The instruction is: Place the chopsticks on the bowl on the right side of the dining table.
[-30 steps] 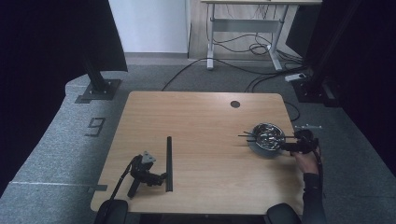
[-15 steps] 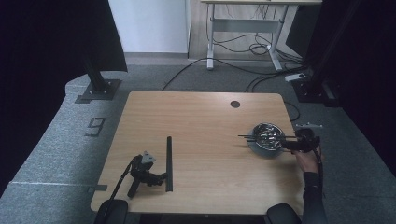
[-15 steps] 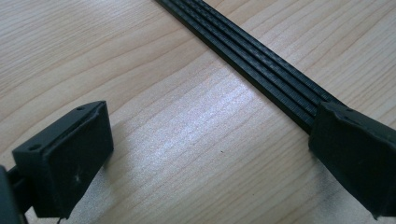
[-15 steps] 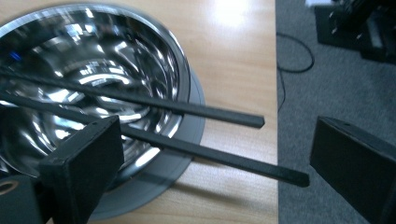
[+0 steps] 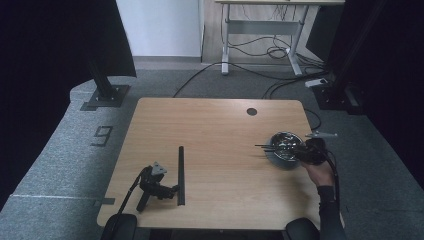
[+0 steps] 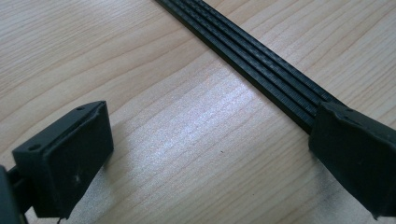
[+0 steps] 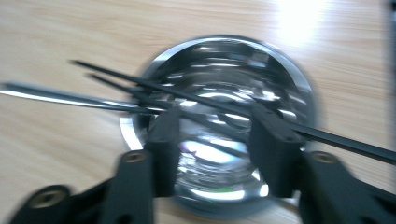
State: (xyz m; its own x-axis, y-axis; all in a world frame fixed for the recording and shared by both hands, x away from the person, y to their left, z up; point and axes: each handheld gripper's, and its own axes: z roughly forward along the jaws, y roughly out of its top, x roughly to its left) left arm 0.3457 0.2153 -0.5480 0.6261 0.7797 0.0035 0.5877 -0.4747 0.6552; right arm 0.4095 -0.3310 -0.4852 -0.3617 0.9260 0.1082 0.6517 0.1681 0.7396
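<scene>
A shiny metal bowl (image 5: 281, 141) stands near the table's right edge, with several thin black sticks (image 5: 264, 147) lying across it and poking out to the left. A person's hand holds my right gripper (image 5: 296, 149) just over the bowl. In the right gripper view the bowl (image 7: 292, 77) lies below the right gripper (image 7: 215, 128); its jaws have just been closing and still stand apart. The sticks (image 7: 116, 77) cross at the fingertips, blurred, and no pad visibly presses on them. My left gripper (image 5: 170, 190) lies on the table, open (image 6: 210, 126), beside a long black ribbed strip (image 6: 261, 60).
The black strip (image 5: 180, 175) lies lengthwise on the wooden table (image 5: 215, 125) at front left. A round cable hole (image 5: 251, 111) is at the back right. A grey plate (image 5: 322, 134) sticks out at the table's right edge. Cables trail over the grey floor.
The right gripper has shifted a little to the left over the bowl, and its jaws stand narrower than before. The left gripper and the strip have not moved.
</scene>
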